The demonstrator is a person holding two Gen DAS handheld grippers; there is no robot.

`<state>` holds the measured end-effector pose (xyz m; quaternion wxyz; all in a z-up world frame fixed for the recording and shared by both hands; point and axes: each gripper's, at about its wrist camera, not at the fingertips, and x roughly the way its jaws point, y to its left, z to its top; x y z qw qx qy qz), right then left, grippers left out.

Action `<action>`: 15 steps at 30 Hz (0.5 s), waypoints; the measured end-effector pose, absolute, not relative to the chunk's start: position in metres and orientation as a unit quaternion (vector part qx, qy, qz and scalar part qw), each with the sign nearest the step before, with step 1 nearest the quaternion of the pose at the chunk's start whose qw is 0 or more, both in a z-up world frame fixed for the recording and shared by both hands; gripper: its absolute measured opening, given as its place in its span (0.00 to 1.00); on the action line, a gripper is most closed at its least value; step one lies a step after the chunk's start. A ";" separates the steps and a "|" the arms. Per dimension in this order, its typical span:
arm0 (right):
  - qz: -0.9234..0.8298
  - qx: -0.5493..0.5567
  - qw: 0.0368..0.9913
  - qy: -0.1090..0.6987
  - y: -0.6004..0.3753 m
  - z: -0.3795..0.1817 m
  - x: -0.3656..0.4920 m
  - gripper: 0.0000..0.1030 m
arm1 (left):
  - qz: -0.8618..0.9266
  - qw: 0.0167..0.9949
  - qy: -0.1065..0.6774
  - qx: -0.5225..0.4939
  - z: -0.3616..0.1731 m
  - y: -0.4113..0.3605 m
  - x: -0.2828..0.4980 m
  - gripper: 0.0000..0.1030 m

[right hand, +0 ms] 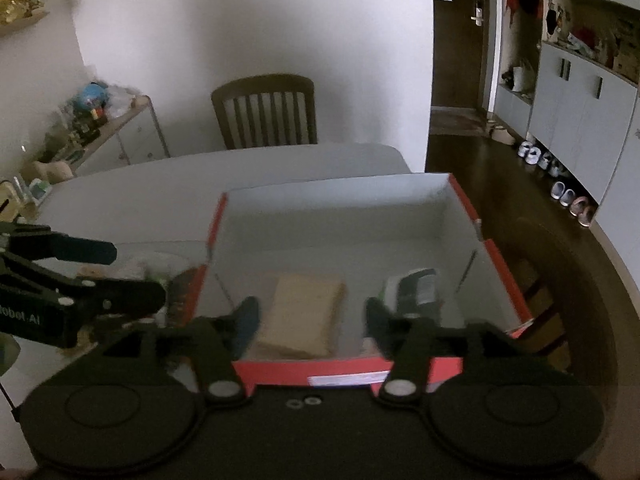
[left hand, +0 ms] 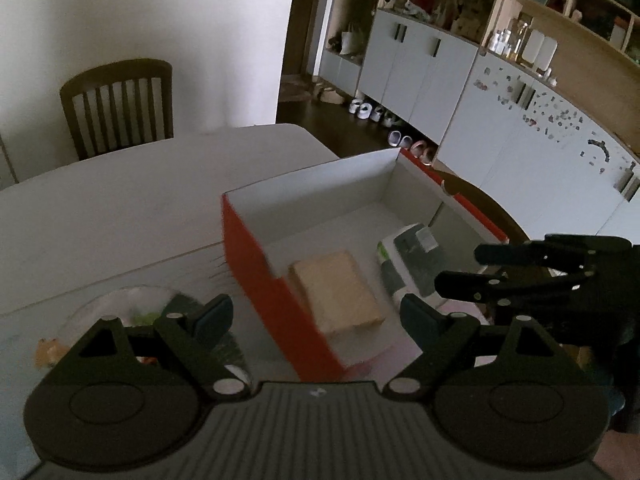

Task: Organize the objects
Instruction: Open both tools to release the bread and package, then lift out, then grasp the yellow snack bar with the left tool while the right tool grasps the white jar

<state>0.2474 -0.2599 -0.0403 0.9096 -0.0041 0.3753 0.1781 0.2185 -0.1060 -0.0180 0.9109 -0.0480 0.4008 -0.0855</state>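
Observation:
A red box with a white inside (left hand: pixel 256 256) (right hand: pixel 472 208) sits on the white table (left hand: pixel 100 208) (right hand: pixel 140 188). Inside lie a tan block (left hand: pixel 338 292) (right hand: pixel 302 314) and a white-and-dark packet (left hand: pixel 412 264) (right hand: pixel 412 288). My left gripper (left hand: pixel 318 316) is open and empty, straddling the box's left wall. My right gripper (right hand: pixel 312 322) is open and empty above the box's near wall; it also shows in the left wrist view (left hand: pixel 472 276). A clear plate with small items (left hand: pixel 128 308) (right hand: pixel 152 264) lies left of the box.
A wooden chair (left hand: pixel 120 108) (right hand: pixel 266 112) stands at the table's far side. Cabinets and shelves (left hand: pixel 500 92) line the right wall, with shoes (left hand: pixel 372 112) on the floor. A cluttered side shelf (right hand: pixel 92 120) stands far left. Another chair (right hand: pixel 560 280) is right of the box.

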 end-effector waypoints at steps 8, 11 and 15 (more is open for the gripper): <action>0.175 0.011 0.911 0.374 -0.230 -0.035 0.232 0.73 | -0.077 0.915 0.392 -0.054 -0.022 -0.059 0.184 0.88; 0.173 0.013 0.912 0.372 -0.217 -0.034 0.224 0.78 | -0.076 0.918 0.386 -0.058 -0.022 -0.040 0.171 0.99; 0.166 0.015 0.915 0.367 -0.201 -0.032 0.214 0.91 | -0.067 0.922 0.376 -0.055 -0.024 -0.018 0.155 1.00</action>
